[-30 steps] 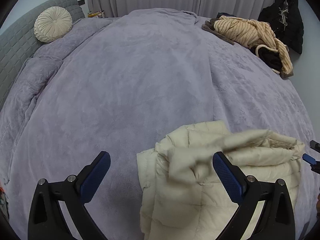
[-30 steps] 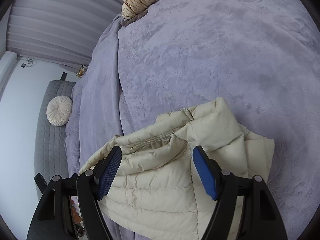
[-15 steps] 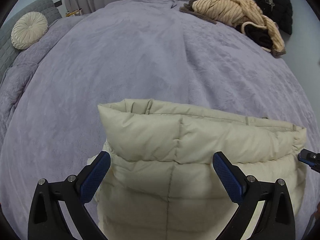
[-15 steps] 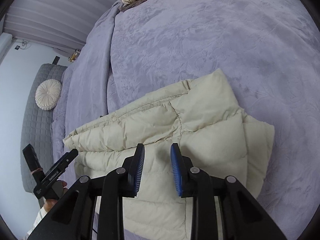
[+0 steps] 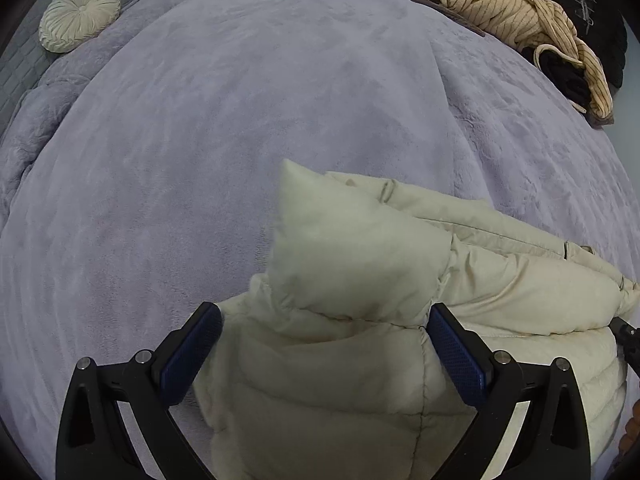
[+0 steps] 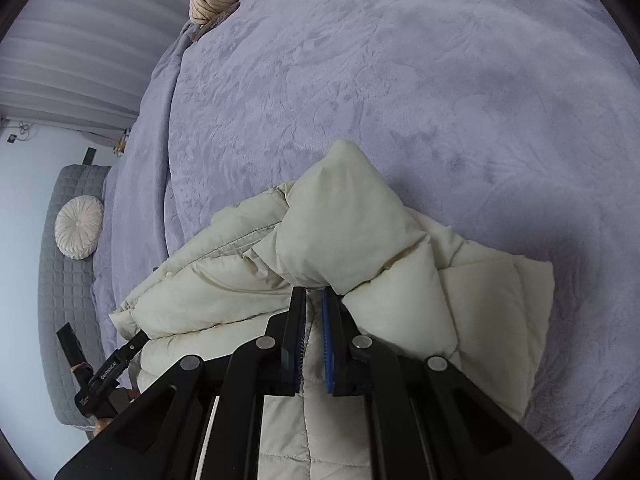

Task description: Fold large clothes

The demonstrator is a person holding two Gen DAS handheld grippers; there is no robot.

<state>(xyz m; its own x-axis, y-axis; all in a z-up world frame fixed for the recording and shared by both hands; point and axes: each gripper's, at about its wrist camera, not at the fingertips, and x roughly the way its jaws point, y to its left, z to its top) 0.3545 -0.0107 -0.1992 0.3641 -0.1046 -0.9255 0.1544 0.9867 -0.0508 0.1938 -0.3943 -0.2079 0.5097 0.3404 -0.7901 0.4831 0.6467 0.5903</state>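
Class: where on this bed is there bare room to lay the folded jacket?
Free: the blanket between round cushion, clothes pile and jacket. Crowded: the corner under the clothes pile, and around the jacket.

A lavender plush blanket (image 5: pixel 240 140) covers the bed. At ten o'clock in the left wrist view, a round cream pleated cushion (image 5: pixel 80 21) leans on the grey quilted headboard (image 6: pixel 64 320). At two o'clock lies a tan striped garment (image 5: pixel 516 24) with dark clothes (image 5: pixel 592 20) beside it. Grey curtains (image 6: pixel 92 40) hang behind.
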